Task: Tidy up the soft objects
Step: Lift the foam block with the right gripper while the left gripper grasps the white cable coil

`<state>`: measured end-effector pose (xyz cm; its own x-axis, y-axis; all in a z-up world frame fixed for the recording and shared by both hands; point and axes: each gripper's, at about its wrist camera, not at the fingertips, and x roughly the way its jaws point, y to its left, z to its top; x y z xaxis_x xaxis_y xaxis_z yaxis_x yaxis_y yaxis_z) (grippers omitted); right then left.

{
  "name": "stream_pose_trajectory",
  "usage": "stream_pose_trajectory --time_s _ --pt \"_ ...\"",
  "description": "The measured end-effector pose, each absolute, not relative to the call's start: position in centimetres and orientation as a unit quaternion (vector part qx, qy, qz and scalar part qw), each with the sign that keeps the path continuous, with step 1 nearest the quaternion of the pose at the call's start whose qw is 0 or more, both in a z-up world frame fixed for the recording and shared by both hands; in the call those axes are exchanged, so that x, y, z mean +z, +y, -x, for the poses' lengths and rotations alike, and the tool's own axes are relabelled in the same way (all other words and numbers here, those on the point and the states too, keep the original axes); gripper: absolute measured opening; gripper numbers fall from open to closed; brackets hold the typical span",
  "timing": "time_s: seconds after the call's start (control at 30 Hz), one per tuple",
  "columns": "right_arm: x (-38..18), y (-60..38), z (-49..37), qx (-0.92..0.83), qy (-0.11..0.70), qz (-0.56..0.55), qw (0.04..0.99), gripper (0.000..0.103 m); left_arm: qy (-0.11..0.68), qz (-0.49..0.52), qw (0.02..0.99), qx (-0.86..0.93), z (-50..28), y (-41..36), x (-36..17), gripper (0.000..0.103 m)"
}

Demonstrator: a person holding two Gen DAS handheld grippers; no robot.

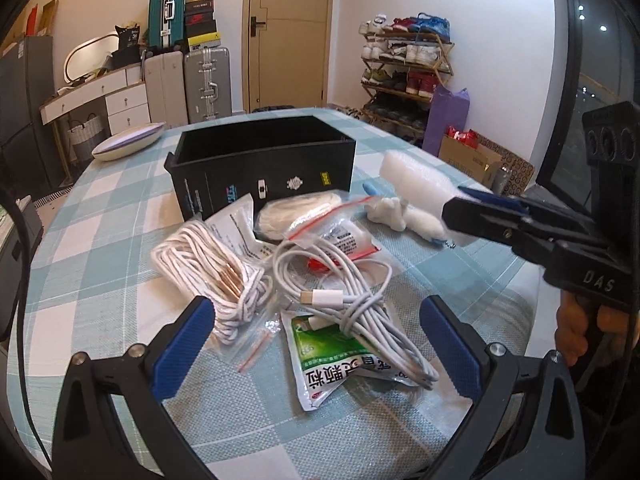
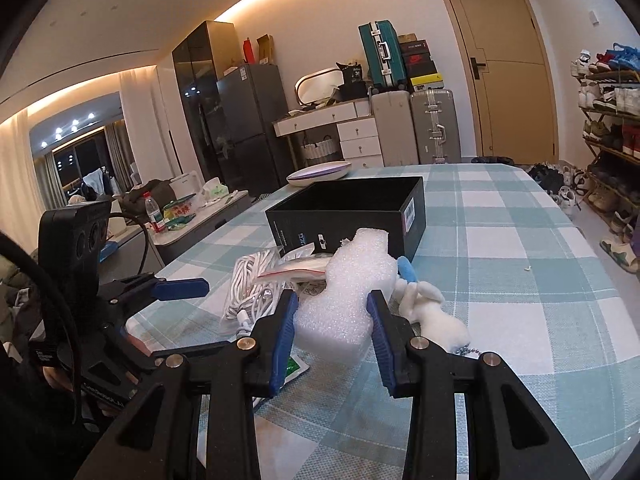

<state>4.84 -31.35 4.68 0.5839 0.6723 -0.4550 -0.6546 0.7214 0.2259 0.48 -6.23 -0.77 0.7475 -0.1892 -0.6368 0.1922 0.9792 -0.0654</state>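
Observation:
My right gripper (image 2: 333,312) is shut on a white foam block (image 2: 346,292), lifted a little above the table; from the left wrist view the foam block (image 1: 416,188) shows at the right with the right gripper (image 1: 460,210) clamped on its near end. A white plush toy (image 2: 432,312) lies just behind it on the cloth. My left gripper (image 1: 316,328) stands open low over a coiled white USB cable (image 1: 352,300) and a green sachet (image 1: 332,356). A bagged white cord (image 1: 212,276) lies at the left. An open black box (image 1: 264,168) stands behind the pile.
The table wears a blue-and-white checked cloth (image 1: 120,240). A zip bag with a white pouch (image 1: 336,232) and a bagged white roll (image 1: 288,212) lie before the box. A white oval dish (image 1: 128,142) sits at the far left edge. Suitcases, a shoe rack and a door stand beyond.

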Motion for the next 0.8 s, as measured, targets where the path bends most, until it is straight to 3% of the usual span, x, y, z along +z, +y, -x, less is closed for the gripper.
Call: stream_pose_trajectory --time_s 0.07,0.2,0.3,0.43,0.57,0.8 --pt "4.7 -31.4 -4.9 0.373 0.264 -0.018 0.889 0.036 0.348 -0.001 0.931 -0.107 -0.7 -6.4 -1.0 0.094" --pt "4.5 -31.7 -5.1 0.371 0.267 -0.021 0.889 0.036 0.351 -0.001 0.928 -0.126 -0.8 -6.9 -1.0 0.090" --pt "4.5 -31.7 -5.0 0.371 0.267 -0.021 0.889 0.036 0.356 -0.013 0.924 -0.137 -1.1 -7.6 -1.3 0.077" --pt "4.4 -31.6 -4.9 0.371 0.269 -0.020 0.889 0.036 0.370 -0.026 0.917 -0.145 -1.0 -8.2 -1.9 0.048" --pt "4.4 -31.6 -4.8 0.371 0.269 -0.019 0.888 0.036 0.363 -0.024 0.919 -0.153 -0.4 -8.2 -1.5 0.038" --pt "4.5 -31.8 -4.7 0.371 0.264 -0.021 0.890 0.036 0.355 -0.004 0.921 -0.162 0.1 -7.4 -0.8 0.033"
